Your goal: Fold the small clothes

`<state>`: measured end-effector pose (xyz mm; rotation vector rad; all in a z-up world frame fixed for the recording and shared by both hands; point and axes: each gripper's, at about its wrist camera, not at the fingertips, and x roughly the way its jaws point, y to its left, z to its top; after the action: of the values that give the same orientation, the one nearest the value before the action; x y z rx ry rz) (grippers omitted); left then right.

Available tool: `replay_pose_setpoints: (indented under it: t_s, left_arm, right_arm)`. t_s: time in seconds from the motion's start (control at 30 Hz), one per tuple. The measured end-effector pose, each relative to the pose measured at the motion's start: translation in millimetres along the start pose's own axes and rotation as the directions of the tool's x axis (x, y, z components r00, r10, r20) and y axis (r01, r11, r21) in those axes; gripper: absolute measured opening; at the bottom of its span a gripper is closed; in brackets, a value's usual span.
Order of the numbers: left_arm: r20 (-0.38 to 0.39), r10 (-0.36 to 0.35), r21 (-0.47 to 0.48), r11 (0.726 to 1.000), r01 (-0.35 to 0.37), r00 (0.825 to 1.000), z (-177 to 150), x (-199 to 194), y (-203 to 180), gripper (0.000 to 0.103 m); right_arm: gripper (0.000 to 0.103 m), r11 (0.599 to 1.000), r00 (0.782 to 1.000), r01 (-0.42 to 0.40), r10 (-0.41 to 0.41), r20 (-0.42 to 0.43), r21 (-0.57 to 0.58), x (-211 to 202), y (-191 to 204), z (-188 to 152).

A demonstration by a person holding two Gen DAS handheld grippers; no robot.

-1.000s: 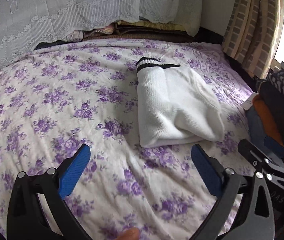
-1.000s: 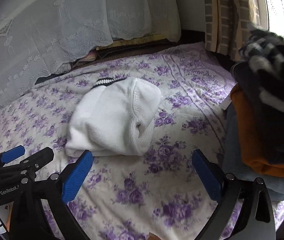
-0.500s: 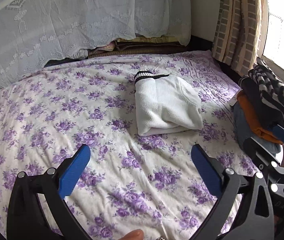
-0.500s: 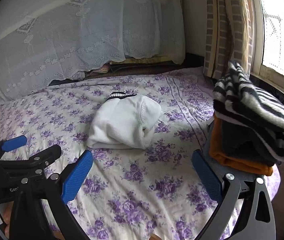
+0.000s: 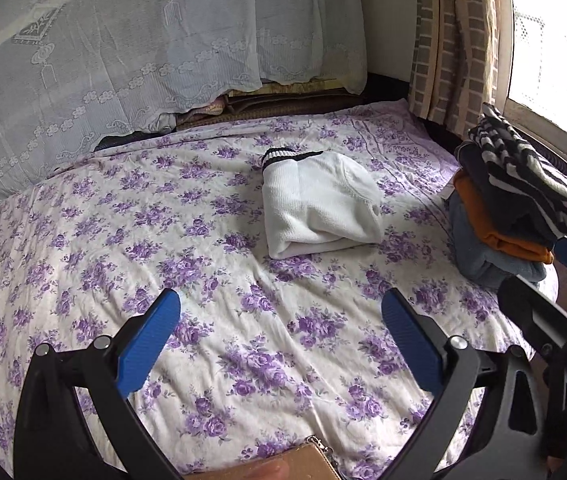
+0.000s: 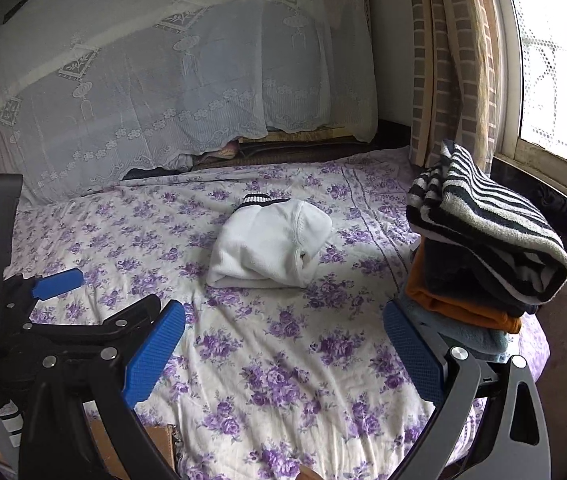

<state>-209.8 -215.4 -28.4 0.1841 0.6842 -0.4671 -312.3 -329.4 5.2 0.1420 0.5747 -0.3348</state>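
A folded white knit garment [image 5: 319, 208] with a black-striped cuff lies on the purple-flowered bedsheet [image 5: 123, 240]; it also shows in the right wrist view [image 6: 267, 246]. My left gripper [image 5: 281, 338] is open and empty, held well back from the garment above the sheet. My right gripper [image 6: 283, 346] is open and empty, also well back from it. A stack of folded clothes [image 6: 483, 256], striped on top, then dark, orange and blue-grey, sits at the bed's right edge; it also shows in the left wrist view [image 5: 511, 204].
A white lace cover [image 6: 163, 92] drapes over bedding at the head of the bed. A checked curtain [image 6: 451, 60] and a bright window [image 6: 559, 52] are on the right. A brown box edge [image 5: 303, 460] shows at the near edge. The left gripper [image 6: 59, 284] appears in the right view.
Both grippers have drawn back and up from the folded white garment, which now looks smaller and farther. The garment has not moved. Both stay open.
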Motion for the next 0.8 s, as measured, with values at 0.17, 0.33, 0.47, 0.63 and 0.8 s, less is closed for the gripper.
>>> replay_pose_setpoints:
  t_s: [0.17, 0.33, 0.47, 0.63, 0.8]
  left_arm:
    - [-0.009, 0.031, -0.019, 0.999, -0.031, 0.999, 0, 4, 7, 0.098]
    - [-0.02, 0.039, -0.037, 0.998, -0.04, 0.999, 0, 9, 12, 0.098]
    - [-0.03, 0.041, -0.042, 0.998, -0.042, 0.999, -1, 13, 12, 0.098]
    - [-0.029, 0.036, -0.045, 0.998, -0.037, 0.999, -1, 12, 13, 0.098]
    - [-0.025, 0.038, -0.043, 0.998, -0.039, 0.999, 0, 11, 13, 0.098]
  right_arm:
    - [0.1, 1.0, 1.0, -0.027, 0.027, -0.014, 0.003, 8, 5, 0]
    - [0.1, 0.999, 0.999, -0.043, 0.044, -0.031, 0.018, 17, 7, 1]
    - [0.1, 0.999, 0.998, -0.047, 0.048, -0.039, 0.021, 20, 7, 1]
    - [0.1, 0.998, 0.998, -0.052, 0.052, -0.032, 0.02, 20, 6, 1]
    - [0.1, 0.998, 0.998, -0.051, 0.052, -0.031, 0.02, 19, 6, 1]
